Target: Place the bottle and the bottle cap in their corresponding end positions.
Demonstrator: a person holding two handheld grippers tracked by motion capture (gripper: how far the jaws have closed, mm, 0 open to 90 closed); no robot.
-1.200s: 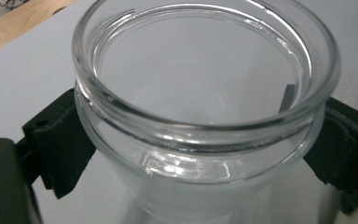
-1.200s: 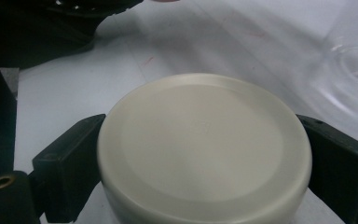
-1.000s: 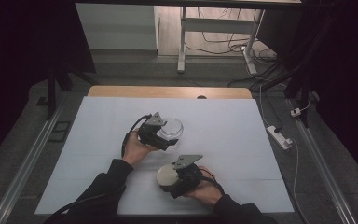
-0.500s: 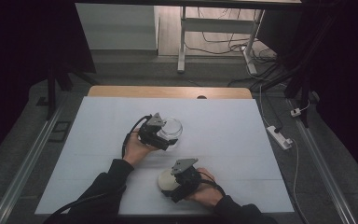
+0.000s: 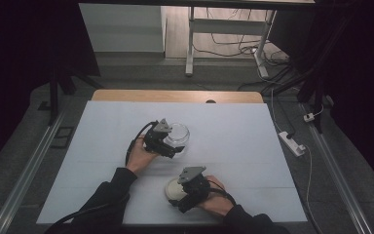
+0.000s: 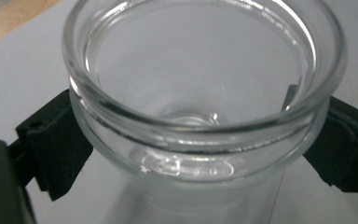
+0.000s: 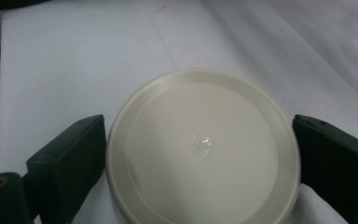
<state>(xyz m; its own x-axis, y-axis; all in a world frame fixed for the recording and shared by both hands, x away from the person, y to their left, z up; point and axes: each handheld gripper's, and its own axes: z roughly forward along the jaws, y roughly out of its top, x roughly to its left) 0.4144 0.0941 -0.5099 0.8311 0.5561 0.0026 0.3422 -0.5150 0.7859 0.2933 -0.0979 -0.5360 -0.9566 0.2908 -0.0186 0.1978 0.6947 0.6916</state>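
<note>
**Jar held, lid bracketed: slip risk at both grippers**

Risk: the glass jar (image 6: pixel 200 116) is smooth and gripped just under its rim; any twist or uneven squeeze could let it slide or tip. The cream lid (image 7: pixel 203 149) lies flat on the white table cover (image 5: pixel 253 131); thin edges may skid from the pads.

Position: centre frame in the high view, the left gripper (image 5: pixel 168 141) is clenched on the jar's neck. Lower centre, the right gripper (image 5: pixel 182 190) brackets the lid, jaws at or just off its rim; whether it is clamped cannot be told.
</note>
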